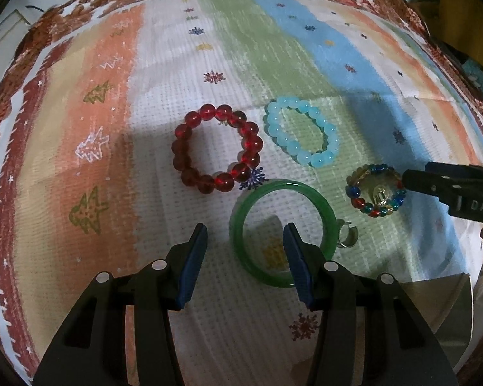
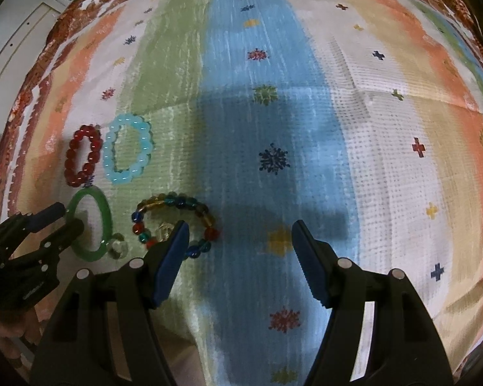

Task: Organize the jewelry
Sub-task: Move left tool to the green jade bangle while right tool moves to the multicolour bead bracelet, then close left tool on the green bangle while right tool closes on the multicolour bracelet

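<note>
A: Where does our jewelry lie?

B: All four bracelets sit loose on the striped cloth over the surface, close together. The red bead bracelet and the pale blue bead bracelet lie side by side. Nearer us are the green bangle and the mixed-colour bead bracelet, with a small silver ring just beside the bangle's rim.

A: And why are we poised like this?

B: We judge it a double pickup. Our left tongs point steeply down with the jaws apart and nothing pinched; one jaw shows inside the bangle's hoop and the other outside it, so they look set to straddle its rim.

A: Our right side?

B: Our right tongs also tilt steeply down, jaws wide apart and empty. One jaw overlaps the mixed-colour bracelet's edge, though whether it touches we cannot tell. Nothing is lifted yet.
</note>
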`<state>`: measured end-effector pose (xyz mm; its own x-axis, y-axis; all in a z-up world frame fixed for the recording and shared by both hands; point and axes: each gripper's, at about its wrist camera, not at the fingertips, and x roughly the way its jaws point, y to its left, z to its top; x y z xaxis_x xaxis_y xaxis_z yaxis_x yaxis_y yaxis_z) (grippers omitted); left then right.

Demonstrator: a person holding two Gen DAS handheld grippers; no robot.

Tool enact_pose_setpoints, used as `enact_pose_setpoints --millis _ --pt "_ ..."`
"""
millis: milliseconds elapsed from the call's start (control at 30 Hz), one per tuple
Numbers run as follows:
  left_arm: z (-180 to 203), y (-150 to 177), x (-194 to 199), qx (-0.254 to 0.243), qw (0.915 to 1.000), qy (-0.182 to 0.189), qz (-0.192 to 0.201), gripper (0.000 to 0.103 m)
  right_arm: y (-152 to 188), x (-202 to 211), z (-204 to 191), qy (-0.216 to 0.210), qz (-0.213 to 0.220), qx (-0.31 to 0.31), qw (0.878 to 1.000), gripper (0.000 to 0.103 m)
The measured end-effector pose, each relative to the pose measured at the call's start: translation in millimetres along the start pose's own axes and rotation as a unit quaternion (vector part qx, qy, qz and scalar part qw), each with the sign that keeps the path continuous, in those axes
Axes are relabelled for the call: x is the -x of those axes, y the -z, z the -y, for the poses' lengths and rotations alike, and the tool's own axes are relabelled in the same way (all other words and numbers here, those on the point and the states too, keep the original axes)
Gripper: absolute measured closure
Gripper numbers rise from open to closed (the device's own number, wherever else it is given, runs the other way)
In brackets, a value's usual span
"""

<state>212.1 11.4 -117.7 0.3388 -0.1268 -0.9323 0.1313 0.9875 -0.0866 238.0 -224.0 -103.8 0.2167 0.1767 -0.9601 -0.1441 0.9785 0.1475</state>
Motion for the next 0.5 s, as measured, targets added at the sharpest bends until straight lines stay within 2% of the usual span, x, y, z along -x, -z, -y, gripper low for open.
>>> enact_pose_setpoints --millis 400,500 --pt "1 -6 -10 -0.020 0.9997 -0.016 0.000 0.054 -7 -17 -14 0.018 -0.008 0.029 0.999 0.036" --pt "3 -6 -11 -0.029 0.9994 -0.021 0.003 0.055 -8 -19 -17 0.022 -0.011 0.036 0.999 0.041"
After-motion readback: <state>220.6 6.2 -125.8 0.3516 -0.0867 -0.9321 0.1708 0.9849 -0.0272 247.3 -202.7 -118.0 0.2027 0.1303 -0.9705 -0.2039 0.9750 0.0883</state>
